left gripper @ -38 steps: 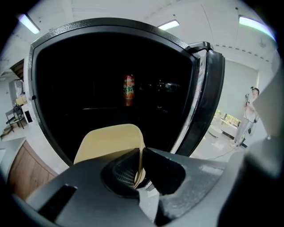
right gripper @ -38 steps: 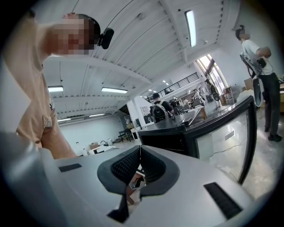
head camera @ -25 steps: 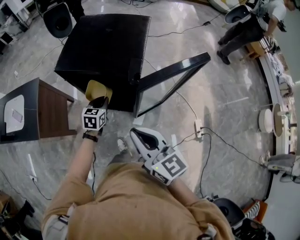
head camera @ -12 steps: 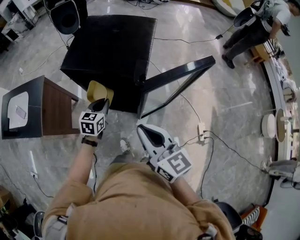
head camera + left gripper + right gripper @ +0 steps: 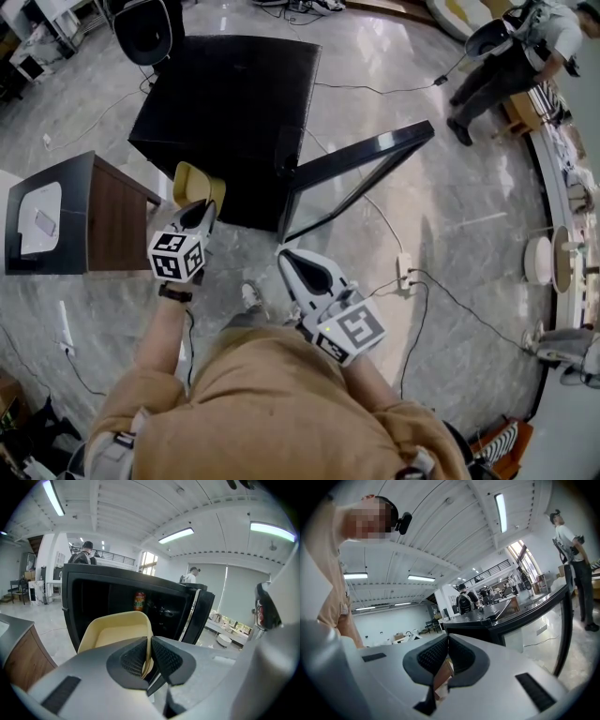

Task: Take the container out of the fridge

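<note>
Container [image 5: 199,182] out of the fridge [image 5: 230,112] and up in the air, just off the left end of its open front. It's a pale, creamy yellow tub, shallow, with rounded corners and an open top, and nothing can be seen inside. The left gripper [image 5: 201,210] has it by the near wall: in the left gripper view that thin yellow rim runs straight down between the two ribbed pads, jaws pinched tight on it, and the tub tilts up towards the fridge. Behind it the black cabinet stands open and dark, with one bottle [image 5: 139,600] bearing an orange-red label on a shelf inside. Moving right, the right gripper [image 5: 292,265] hangs low before the fridge's front, jaws pressed together with nothing between them. Further right, the glass-fronted door [image 5: 361,161] swings wide from the fridge's right side. Far beyond it, a person [image 5: 511,47] stands across the marble floor [image 5: 450,206].
</note>
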The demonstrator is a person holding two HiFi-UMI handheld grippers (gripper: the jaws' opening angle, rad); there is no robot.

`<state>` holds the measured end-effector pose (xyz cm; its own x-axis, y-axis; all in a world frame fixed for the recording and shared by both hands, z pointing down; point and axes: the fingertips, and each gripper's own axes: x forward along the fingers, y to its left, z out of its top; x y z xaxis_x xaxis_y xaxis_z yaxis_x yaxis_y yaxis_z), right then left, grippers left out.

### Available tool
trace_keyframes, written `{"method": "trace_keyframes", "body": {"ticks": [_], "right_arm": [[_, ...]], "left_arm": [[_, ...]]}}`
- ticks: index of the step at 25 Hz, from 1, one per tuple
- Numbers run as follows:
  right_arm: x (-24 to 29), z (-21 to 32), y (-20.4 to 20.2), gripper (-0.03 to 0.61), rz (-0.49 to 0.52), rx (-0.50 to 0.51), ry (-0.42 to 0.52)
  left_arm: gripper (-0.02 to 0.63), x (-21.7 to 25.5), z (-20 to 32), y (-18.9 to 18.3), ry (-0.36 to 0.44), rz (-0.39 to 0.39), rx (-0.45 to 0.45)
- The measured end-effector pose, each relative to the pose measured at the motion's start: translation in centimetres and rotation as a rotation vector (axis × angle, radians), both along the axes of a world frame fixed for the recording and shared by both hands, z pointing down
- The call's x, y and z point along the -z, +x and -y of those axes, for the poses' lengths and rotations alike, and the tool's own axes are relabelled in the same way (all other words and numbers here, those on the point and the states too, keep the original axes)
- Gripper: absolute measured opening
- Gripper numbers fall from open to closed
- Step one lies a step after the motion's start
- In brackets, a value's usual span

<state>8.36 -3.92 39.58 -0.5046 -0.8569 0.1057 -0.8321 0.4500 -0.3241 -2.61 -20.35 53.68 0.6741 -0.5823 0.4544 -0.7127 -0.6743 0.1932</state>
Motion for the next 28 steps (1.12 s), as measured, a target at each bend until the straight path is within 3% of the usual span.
{"method": "trace_keyframes", "body": {"ticks": [28], "right_arm": [[0.8, 0.7, 1.4, 0.0, 0.01, 0.006, 0.03]], "left_arm": [[0.025, 8.8, -2.7, -1.4, 0.05, -0.245, 0.062]]}}
